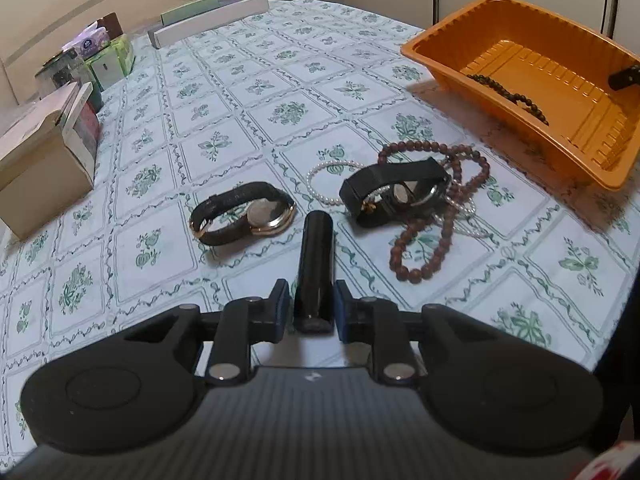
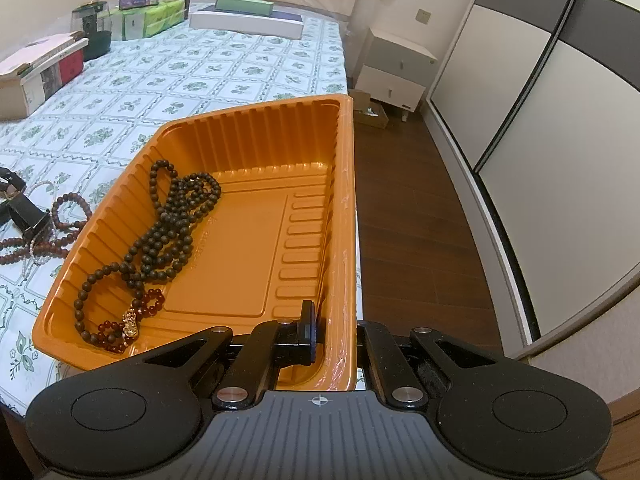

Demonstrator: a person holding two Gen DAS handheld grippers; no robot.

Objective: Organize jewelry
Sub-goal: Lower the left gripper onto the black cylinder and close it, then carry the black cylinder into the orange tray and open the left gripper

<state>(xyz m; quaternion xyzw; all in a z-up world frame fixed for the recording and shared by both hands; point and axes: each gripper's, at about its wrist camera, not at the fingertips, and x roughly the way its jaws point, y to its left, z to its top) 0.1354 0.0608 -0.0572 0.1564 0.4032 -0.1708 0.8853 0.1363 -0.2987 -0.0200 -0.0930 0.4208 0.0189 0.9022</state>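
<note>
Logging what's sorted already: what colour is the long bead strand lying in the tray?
Dark brown, nearly black, against the orange tray; the bead strand shows best in the right wrist view.

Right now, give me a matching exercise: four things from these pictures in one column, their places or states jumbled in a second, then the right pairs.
Things:
1. dark bead necklace
2. black tube
3. gold-cased watch
4. orange tray

Places or states:
A. between the jaws of the left gripper
B. lying inside the tray
C. its side wall sits between the jaws of the right gripper
D. on the tablecloth, left of the tube's tip

Pairs: 1-B, 2-A, 3-D, 4-C
</note>
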